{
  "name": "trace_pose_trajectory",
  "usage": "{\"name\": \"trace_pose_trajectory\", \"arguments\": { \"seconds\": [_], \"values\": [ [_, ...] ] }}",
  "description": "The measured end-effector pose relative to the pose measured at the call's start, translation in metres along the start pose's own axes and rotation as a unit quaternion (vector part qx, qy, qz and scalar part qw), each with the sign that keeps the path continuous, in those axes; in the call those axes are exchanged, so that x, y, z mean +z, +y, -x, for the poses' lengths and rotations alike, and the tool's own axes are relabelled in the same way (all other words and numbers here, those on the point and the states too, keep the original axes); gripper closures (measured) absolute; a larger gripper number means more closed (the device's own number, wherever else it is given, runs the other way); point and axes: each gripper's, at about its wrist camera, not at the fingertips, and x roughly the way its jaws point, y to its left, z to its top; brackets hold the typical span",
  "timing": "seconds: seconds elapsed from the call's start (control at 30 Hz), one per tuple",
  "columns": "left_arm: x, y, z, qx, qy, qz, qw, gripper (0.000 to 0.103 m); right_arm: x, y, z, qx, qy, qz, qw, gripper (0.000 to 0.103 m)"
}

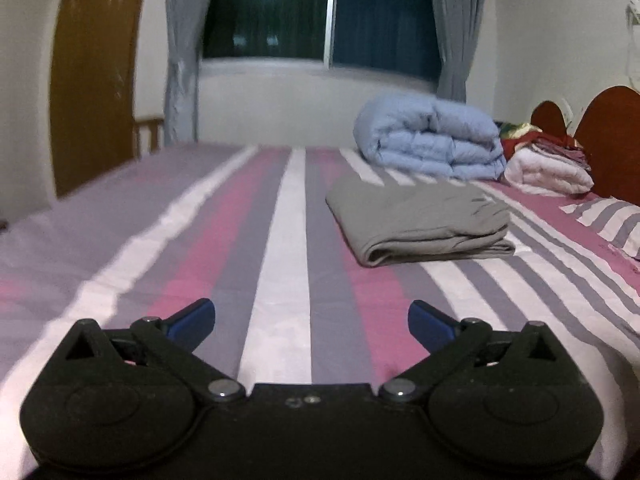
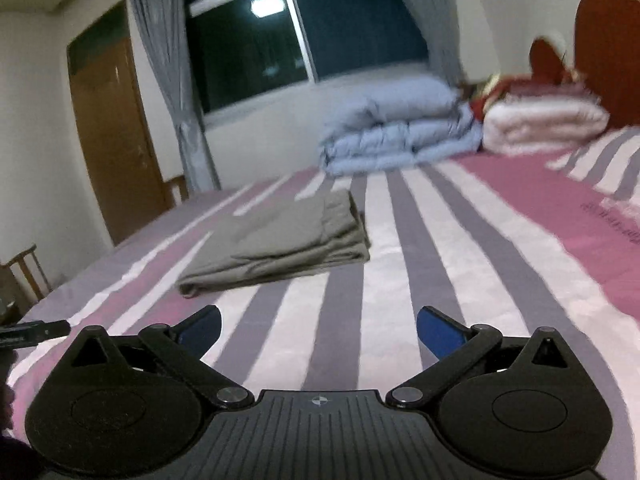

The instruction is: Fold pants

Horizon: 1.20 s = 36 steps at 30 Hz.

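left tool [image 1: 311,324] is spread wide w/ nothing between its blue pads, hovering over the striped bed [image 1: 280,280]. right tool [image 2: 319,330] is also spread wide and empty above the same bed. the grey pants [image 1: 416,220] lie folded in a flat stack on the bed, ahead and to the right of the left tool, ahead and to the left of the right tool [image 2: 280,240], well apart from both. beyond the pants sits a folded light-blue duvet [image 1: 432,140], w/ a white blanket [image 1: 548,172] beside it near the red-brown headboard [image 1: 608,140]. window [image 1: 320,12] w/ grey curtains far ahead; wooden door [image 1: 92,80] off to the left.
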Motion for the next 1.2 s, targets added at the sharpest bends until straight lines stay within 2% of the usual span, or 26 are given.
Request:
{"name": "trace_pose_trajectory", "arguments": {
  "seconds": [0.13, 0.27, 0.47, 0.57, 0.7, 0.77, 0.93, 1.2],
  "values": [
    [-0.009, -0.015, 0.046, -0.01, -0.028, 0.023, 0.9993, 0.006, -0.029, 0.036, 0.05, 0.004, -0.023, 0.028, 0.999, 0.0],
    [-0.016, -0.031, 0.079, -0.024, -0.049, 0.025, 0.9982, 0.006, -0.03, 0.056, 0.075, 0.016, -0.032, 0.026, 0.999, 0.0],
    [-0.028, -0.05, 0.115, -0.054, -0.073, 0.039, 0.9951, 0.006, -0.045, 0.083, 0.1, 0.01, -0.035, 0.054, 0.998, 0.0],
    [-0.036, -0.06, 0.116, -0.069, -0.066, 0.039, 0.9947, 0.006, -0.054, 0.091, 0.104, 0.006, -0.054, 0.077, 0.996, 0.0],
    [-0.046, -0.069, 0.109, -0.073, -0.056, 0.021, 0.9955, 0.006, -0.058, 0.091, 0.093, -0.002, -0.04, 0.077, 0.996, 0.0],
    [-0.047, -0.068, 0.112, -0.078, -0.063, 0.027, 0.9945, 0.006, -0.06, 0.094, 0.091, 0.0, -0.036, 0.088, 0.995, 0.0],
    [-0.05, -0.068, 0.109, -0.077, -0.052, 0.03, 0.9952, 0.006, -0.067, 0.104, 0.084, 0.008, -0.031, 0.118, 0.992, 0.0],
    [-0.051, -0.07, 0.111, -0.081, -0.053, 0.024, 0.995, 0.006, -0.065, 0.092, 0.081, 0.006, -0.029, 0.091, 0.995, 0.0]
  ]
}}
